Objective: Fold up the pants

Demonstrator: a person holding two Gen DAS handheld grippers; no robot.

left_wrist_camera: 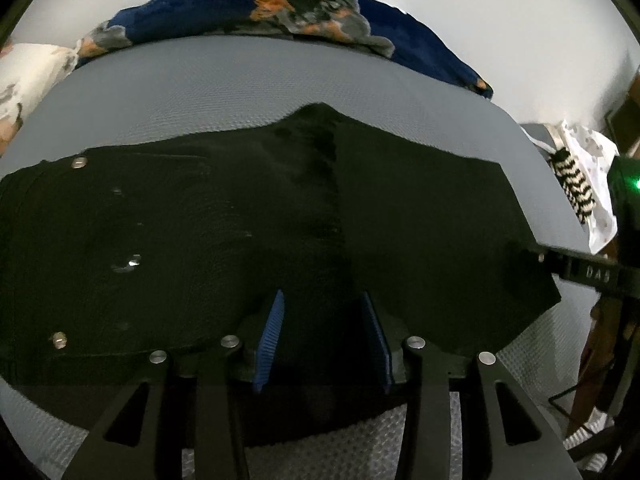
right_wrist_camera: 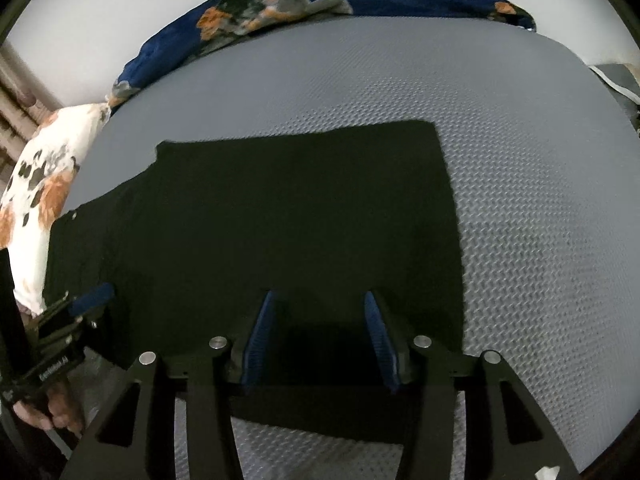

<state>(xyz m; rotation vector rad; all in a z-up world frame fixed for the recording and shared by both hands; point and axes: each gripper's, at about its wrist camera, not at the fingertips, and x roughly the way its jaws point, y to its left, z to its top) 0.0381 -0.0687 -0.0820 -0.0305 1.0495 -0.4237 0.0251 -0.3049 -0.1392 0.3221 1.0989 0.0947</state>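
One pair of black pants (left_wrist_camera: pixel 240 220), two grippers, one grey mattress (right_wrist_camera: pixel 520 200), one blue floral blanket (left_wrist_camera: pixel 240 12).

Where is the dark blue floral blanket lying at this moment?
The dark blue floral blanket lies bunched along the far edge of the grey textured mattress in both wrist views, beyond the black pants, beside a white floral pillow at its left end.

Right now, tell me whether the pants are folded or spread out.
Folded. The black pants lie flat on the grey mattress as a short block, and one layer's edge crosses the cloth in the left wrist view.
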